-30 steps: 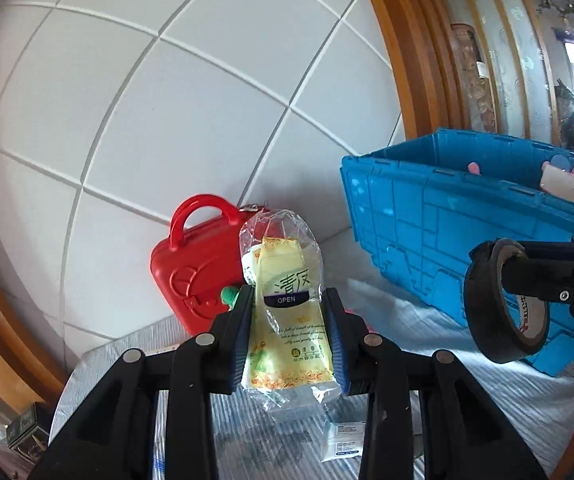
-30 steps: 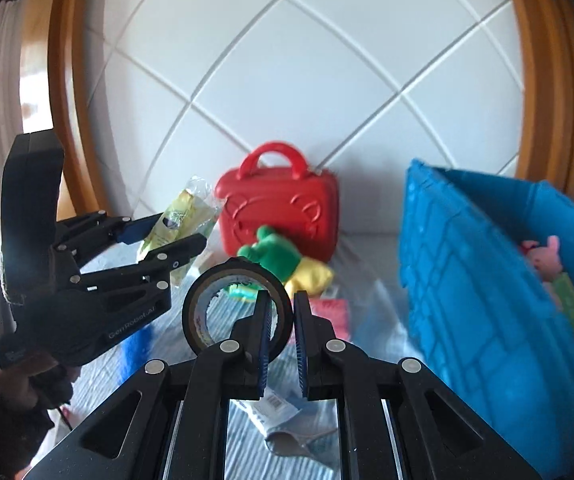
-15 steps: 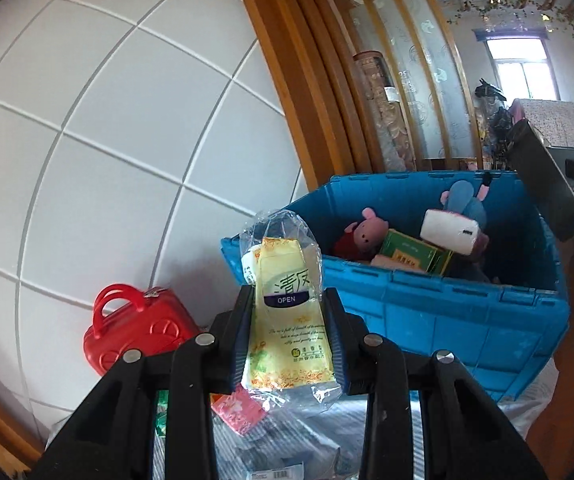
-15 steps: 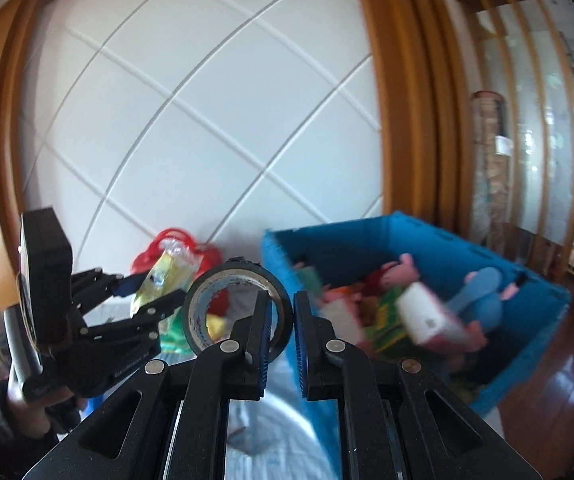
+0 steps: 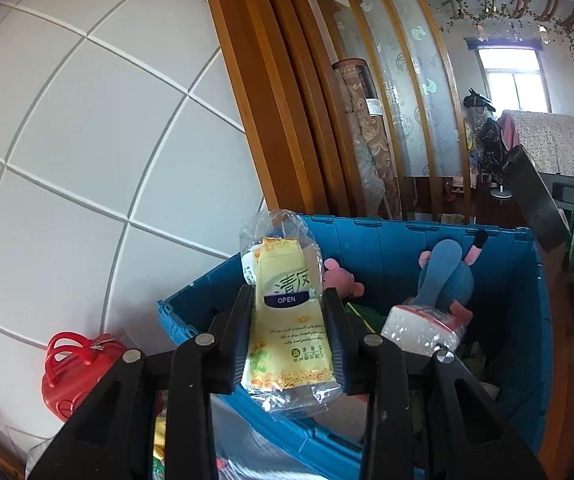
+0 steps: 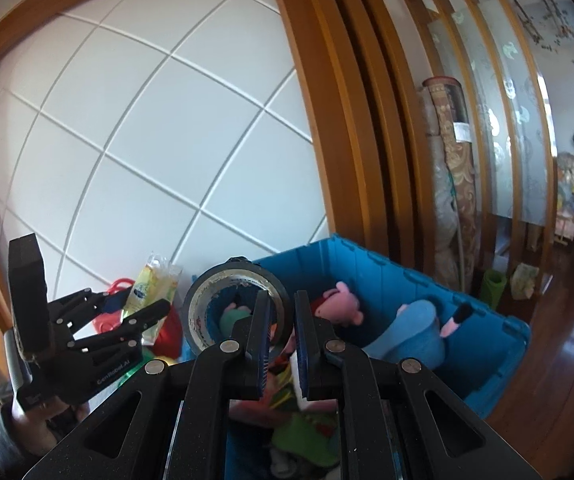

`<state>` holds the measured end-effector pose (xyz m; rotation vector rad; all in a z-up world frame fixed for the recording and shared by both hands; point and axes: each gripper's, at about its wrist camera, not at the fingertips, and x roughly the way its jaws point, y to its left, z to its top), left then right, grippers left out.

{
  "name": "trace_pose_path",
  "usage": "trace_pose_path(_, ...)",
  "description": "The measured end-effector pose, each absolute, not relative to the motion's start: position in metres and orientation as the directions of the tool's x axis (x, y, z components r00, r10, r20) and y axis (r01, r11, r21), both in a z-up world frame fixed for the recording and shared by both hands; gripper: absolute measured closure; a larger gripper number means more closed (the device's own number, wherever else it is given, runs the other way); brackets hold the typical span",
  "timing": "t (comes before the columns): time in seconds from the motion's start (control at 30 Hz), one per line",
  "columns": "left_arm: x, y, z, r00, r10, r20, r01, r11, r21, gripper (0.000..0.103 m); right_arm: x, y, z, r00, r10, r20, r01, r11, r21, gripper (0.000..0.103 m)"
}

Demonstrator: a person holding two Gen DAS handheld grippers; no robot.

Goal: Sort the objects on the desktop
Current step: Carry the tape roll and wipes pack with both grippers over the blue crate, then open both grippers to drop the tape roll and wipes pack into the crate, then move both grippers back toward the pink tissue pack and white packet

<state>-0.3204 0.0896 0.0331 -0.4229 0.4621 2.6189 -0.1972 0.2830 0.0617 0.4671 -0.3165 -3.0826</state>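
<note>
The left hand-held gripper point(image 5: 289, 332) clamps an upright yellow tissue packet in clear plastic wrap point(image 5: 287, 320), while the right hand-held gripper point(image 6: 280, 332), nearly closed, pinches the wall of a dark roll of tape point(image 6: 237, 304). Just beyond both stands an open blue plastic crate point(image 5: 387, 240) holding plush toys point(image 5: 445, 276).

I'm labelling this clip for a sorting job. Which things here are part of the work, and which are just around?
Part of the job:
tissue pack in left gripper
tape roll in right gripper
blue crate

Just around:
red case
rolled rug
</note>
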Motion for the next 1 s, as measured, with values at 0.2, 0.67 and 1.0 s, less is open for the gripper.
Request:
trace_pose_path(0.2,-0.363,0.127,0.032,-0.856,0.305,-0.417,-0.436,-0.860,0.266,0.046,-0.260,0.307,0.077,-0.939,0.012,-0.344,-0.077,-0.981,0.177,0.085)
trace_pose_path(0.67,-0.374,0.122,0.031,-0.891,0.234,-0.388,-0.333,-0.919,0.212,0.001,-0.285,0.320,0.085,-0.948,-0.015,-0.318,-0.050,-0.980,0.194,0.047)
trace_pose_path(1.0,-0.338,0.080,0.031,-0.918,0.200,-0.343,-0.276,-0.942,0.189,0.001,-0.248,0.288,0.084,-0.967,-0.069,-0.245,0.020,-0.980,0.199,0.034)
